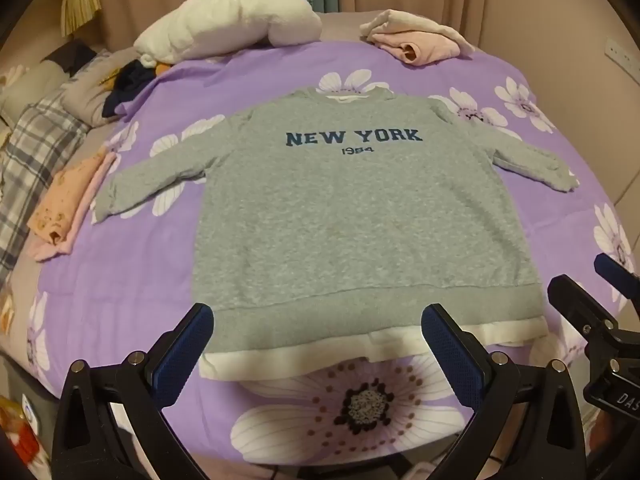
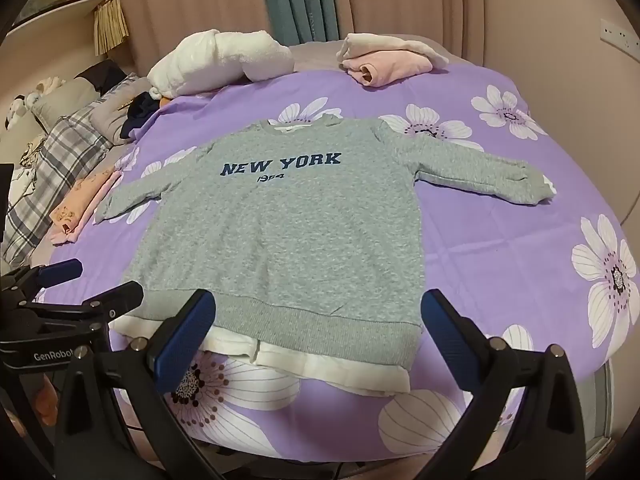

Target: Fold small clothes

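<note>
Both tongs — left gripper (image 1: 318,344) and right gripper (image 2: 320,332) — are held wide and empty just short of the hem. Beyond them the grey sweatshirt (image 1: 352,216) is spread flat, front up, on the purple bedspread (image 1: 132,280). Soft, light and limp fabric is judged — best pinched at sleeve cuff or hem corner.

A bed under a purple floral sheet (image 1: 160,280); beige curtains (image 2: 192,4) and a teal curtain (image 2: 304,0) behind.
</note>
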Available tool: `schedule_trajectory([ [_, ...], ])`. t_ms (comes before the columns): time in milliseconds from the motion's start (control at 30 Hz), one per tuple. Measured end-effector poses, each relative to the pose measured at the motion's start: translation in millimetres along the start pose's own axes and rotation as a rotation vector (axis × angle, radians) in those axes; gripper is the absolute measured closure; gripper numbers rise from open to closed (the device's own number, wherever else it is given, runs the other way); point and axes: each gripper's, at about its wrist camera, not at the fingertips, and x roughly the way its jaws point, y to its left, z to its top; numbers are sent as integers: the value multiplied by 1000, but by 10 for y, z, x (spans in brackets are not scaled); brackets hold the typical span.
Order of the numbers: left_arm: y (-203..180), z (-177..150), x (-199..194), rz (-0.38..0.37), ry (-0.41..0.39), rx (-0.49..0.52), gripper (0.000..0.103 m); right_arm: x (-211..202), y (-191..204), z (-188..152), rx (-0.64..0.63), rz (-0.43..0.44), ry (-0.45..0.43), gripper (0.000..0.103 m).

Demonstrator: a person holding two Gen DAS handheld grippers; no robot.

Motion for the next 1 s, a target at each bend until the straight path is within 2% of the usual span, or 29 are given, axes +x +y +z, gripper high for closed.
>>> schedule_trajectory([
  [367,-20,121,15,14,2,7,0,-51,-71,59,18,9,3,0],
  [467,-21,10,-13,4,-20,2,0,-60,-62,123,18,9,3,0],
  [533,-32,7,-17,3,-23,5,0,-21,-38,8,13,7,-4,0],
  [1000,-60,7,-22,1,-20,15,0,-24,-49,-1,17,7,-5,0],
])
